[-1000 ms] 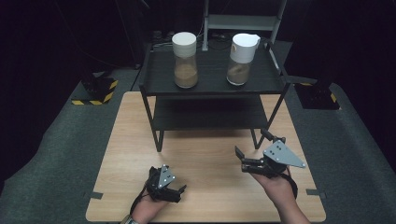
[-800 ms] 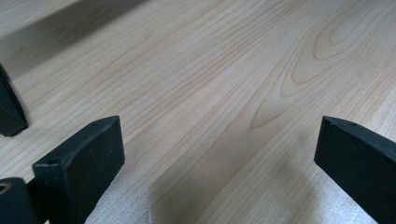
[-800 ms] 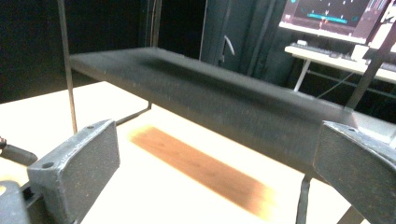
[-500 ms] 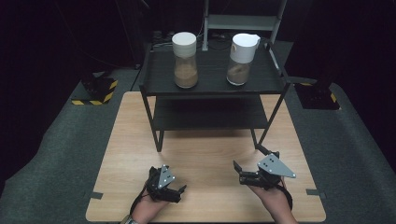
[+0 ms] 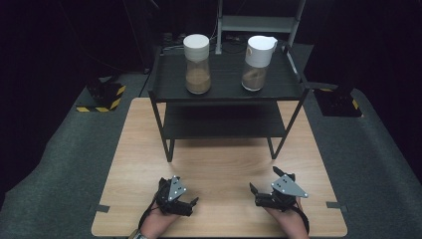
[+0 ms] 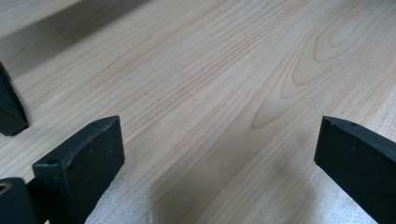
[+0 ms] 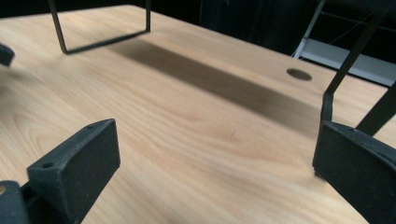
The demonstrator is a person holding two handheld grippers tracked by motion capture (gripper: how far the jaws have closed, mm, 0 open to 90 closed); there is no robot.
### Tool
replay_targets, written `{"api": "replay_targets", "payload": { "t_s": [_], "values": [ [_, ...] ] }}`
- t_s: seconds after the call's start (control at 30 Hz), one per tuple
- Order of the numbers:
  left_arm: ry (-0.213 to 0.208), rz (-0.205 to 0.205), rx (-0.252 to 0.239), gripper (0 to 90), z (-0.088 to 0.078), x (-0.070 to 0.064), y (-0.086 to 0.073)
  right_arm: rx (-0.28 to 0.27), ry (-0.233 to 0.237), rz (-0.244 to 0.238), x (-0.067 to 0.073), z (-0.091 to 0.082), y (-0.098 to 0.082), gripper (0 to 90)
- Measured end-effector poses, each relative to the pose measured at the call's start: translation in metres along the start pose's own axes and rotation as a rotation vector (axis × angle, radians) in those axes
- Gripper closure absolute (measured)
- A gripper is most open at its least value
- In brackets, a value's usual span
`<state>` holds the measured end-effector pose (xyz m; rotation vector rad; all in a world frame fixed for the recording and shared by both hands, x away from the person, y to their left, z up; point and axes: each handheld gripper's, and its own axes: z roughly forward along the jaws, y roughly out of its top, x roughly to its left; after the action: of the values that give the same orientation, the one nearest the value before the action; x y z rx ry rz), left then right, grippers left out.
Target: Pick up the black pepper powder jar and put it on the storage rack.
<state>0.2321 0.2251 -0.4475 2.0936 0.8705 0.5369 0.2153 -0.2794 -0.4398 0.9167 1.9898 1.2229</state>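
The right hand-held gripper (image 5: 264,195) has drawn back from the black rack (image 5: 226,89), sliding toward the near edge of the counter (image 5: 224,164) and ending low beside it, well apart from the rack's front legs.

I hold both grippers low at the near edge, one in each hand, my hands coming in from the bottom of the high view. My left gripper (image 5: 191,203) sits at the near left, its grey plate tipped up and its jaws pointing right and slightly toward me. In the left gripper view its two black jaws stand wide apart with nothing between them. My right gripper (image 5: 264,186) sits at the near right, level with the left one and well apart from it, pointing away and to the left. In the right gripper view its jaws also stand wide apart and bare.
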Motion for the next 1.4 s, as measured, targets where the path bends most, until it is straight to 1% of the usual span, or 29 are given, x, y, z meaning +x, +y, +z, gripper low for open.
{"api": "replay_targets", "payload": {
  "t_s": [0.17,0.23,0.3,0.33,0.37,0.4,0.43,0.47,0.6,0.73,0.87,0.97,1.07,1.17,1.3,1.4],
  "values": [
    [0.007,-0.006,-0.004,1.8,0.000,-0.001,-0.001,0.036,0.002,-0.013,0.000,0.002,-0.009,0.0],
    [0.013,-0.014,-0.011,1.8,-0.001,-0.001,-0.002,0.047,0.011,0.000,-0.001,0.003,-0.014,0.1],
    [0.015,-0.017,-0.013,1.8,-0.001,-0.001,-0.002,0.064,0.015,-0.007,-0.001,0.003,-0.017,0.5],
    [0.017,-0.018,-0.011,1.7,-0.001,-0.002,-0.002,0.091,0.021,-0.018,-0.002,0.004,-0.013,0.7],
    [0.019,-0.013,-0.004,1.7,0.000,-0.002,-0.001,0.088,0.018,-0.030,-0.001,0.003,-0.014,0.7],
    [0.019,-0.013,-0.004,1.7,0.000,-0.002,-0.001,0.088,0.018,-0.030,-0.001,0.003,-0.014,0.7],
    [0.020,-0.009,-0.002,1.7,0.000,-0.003,0.000,0.091,0.011,-0.052,0.001,0.002,-0.014,0.8],
    [0.021,-0.005,-0.001,1.7,0.000,-0.003,0.000,0.098,0.010,-0.063,0.002,0.002,-0.013,0.8],
    [0.021,0.014,-0.004,1.6,0.000,-0.005,-0.001,0.117,0.023,-0.105,0.003,0.001,-0.011,1.4],
    [0.021,0.020,-0.003,1.6,0.000,-0.006,-0.001,0.151,0.021,-0.117,0.004,0.002,-0.007,1.5],
    [0.022,0.021,-0.008,1.6,-0.001,-0.006,-0.002,0.170,0.016,-0.125,0.006,0.003,-0.004,1.4],
    [0.020,0.027,-0.009,1.6,-0.001,-0.006,-0.002,0.181,0.011,-0.122,0.006,0.003,-0.003,1.2],
    [0.018,0.025,-0.010,1.6,-0.002,-0.006,-0.002,0.186,0.006,-0.106,0.005,0.003,-0.002,1.0],
    [0.020,0.028,-0.009,1.6,-0.002,-0.006,-0.002,0.185,0.009,-0.087,0.002,0.003,-0.002,1.0],
    [0.021,0.037,-0.007,1.6,-0.001,-0.007,-0.001,0.184,0.020,-0.080,0.000,0.003,-0.003,1.0],
    [0.020,0.031,-0.004,1.6,-0.001,-0.007,-0.001,0.180,0.020,-0.073,-0.001,0.003,-0.003,1.0]
  ]
}}
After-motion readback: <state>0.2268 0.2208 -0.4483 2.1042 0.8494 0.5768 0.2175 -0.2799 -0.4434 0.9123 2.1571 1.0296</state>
